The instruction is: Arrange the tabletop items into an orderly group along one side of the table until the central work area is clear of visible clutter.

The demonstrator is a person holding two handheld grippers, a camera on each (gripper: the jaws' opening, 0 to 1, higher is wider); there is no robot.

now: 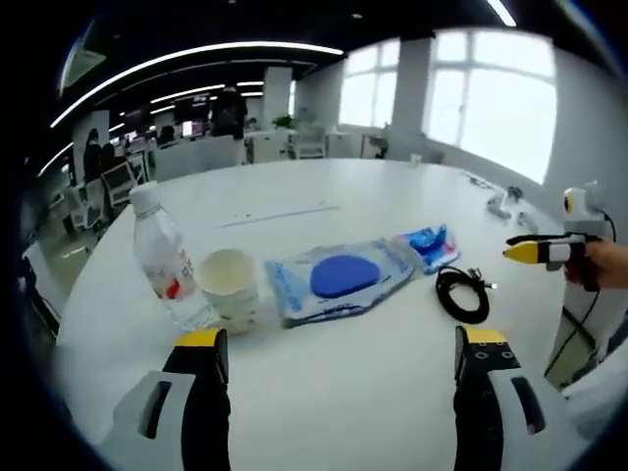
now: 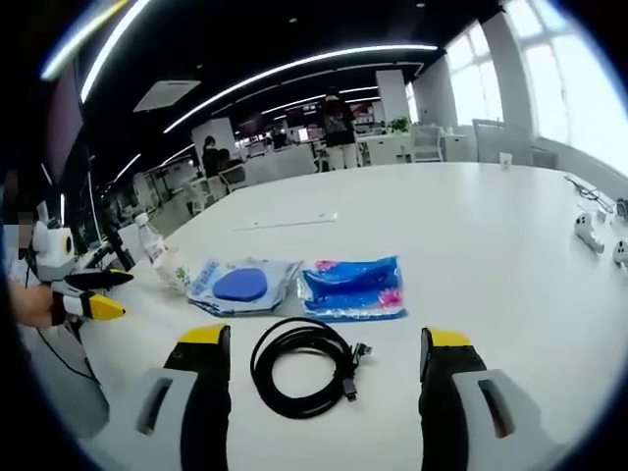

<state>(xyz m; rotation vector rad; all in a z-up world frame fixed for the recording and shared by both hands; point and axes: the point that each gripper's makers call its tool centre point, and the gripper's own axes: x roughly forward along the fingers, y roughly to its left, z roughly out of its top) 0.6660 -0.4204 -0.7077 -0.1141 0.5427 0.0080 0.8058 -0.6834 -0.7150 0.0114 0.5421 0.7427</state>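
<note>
The left gripper [image 1: 339, 353] is hovering with jaws wide before the water bottle [image 1: 162, 257] and paper cup [image 1: 229, 287]; the right gripper [image 2: 326, 350], jaws wide too, is hanging over the coiled black cable [image 2: 304, 365], with packets [image 2: 355, 287] lying beyond.

We see a white tabletop [image 1: 392, 383]. The water bottle [image 1: 165, 260] is clear with a white cap and a red-and-white label; the paper cup [image 1: 230, 287] is cream. One clear pouch [image 1: 339, 280] holds a solid blue disc, the other packet [image 2: 353, 287] is bright blue with pink spots. The coiled cable [image 2: 302, 366] is black. Our left gripper [image 1: 339, 368] and right gripper [image 2: 319, 368] are black, tipped with yellow.
</note>
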